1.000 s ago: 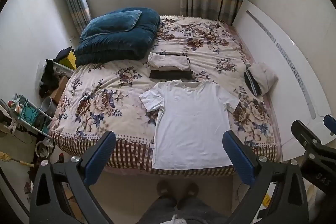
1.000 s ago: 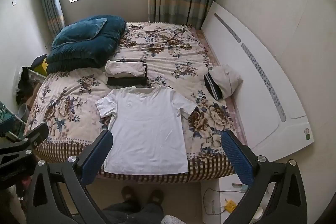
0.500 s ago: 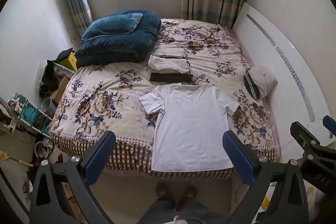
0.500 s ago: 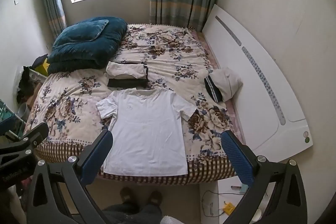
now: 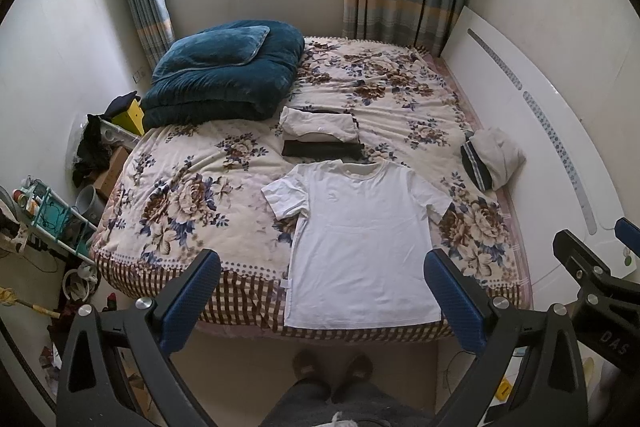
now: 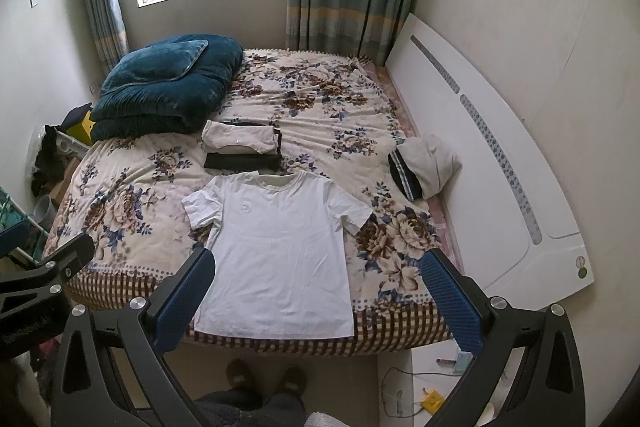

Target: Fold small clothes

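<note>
— Counting what lies on the bed [image 5: 192,195]: how many garments do you make out?

— One white T-shirt [image 5: 362,239] spread flat, front up, hem at the near edge. Behind its collar, one folded stack [image 5: 320,137]: a cream piece on top, dark ones beneath, though I cannot tell exactly how many. One bundled white-and-dark garment [image 5: 492,159] sits by the headboard [image 6: 480,155]. One folded teal quilt [image 5: 224,75] with one matching pillow on it lies at the far left corner.

— And the two grippers?

— The left gripper [image 5: 320,291] and the right gripper [image 6: 318,289] both hang above the floor in front of the bed, fingers spread wide, nothing between them. The shirt lies ahead and below, well apart from either, framed between the blue pads [image 6: 186,301].

— Textures?

— Smooth thin cotton on the shirt, slightly creased at its sleeve. The bedspread is floral, with a brown checked border. The quilt looks plush and ribbed. The pads are dimpled rubber on black angular frames.
</note>
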Tool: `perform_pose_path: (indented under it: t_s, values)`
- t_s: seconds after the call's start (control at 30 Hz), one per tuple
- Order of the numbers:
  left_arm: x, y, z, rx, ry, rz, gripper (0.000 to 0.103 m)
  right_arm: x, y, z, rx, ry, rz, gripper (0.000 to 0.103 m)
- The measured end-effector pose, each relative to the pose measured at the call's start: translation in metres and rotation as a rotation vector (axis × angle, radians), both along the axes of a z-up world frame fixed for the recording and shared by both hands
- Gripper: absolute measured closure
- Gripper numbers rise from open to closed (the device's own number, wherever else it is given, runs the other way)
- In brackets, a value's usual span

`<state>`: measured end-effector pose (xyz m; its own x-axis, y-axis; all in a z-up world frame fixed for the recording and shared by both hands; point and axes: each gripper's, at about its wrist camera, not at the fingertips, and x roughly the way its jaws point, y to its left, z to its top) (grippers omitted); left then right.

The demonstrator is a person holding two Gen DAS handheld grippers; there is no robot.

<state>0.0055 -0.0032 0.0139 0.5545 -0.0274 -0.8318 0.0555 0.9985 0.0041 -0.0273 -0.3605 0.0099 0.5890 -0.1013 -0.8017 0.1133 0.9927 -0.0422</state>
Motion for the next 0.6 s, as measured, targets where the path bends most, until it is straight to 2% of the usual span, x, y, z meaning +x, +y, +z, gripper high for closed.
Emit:
perform_pose_path:
  t_s: [0.37,0.43,0.6]
  values:
    - [0.01,-0.01,0.01,-0.003,-0.004,0.009,0.0,-0.002,0.002,-0.001,-0.002,-0.006,0.003,0.0]
    - [0.01,-0.01,0.01,-0.003,-0.004,0.008,0.0,0.004,-0.003,0.013,-0.003,-0.007,0.01,0.0]
    - [0.016,-0.016,0.015,-0.002,-0.003,0.005,0.0,0.005,-0.003,0.014,-0.002,-0.008,0.01,0.0]
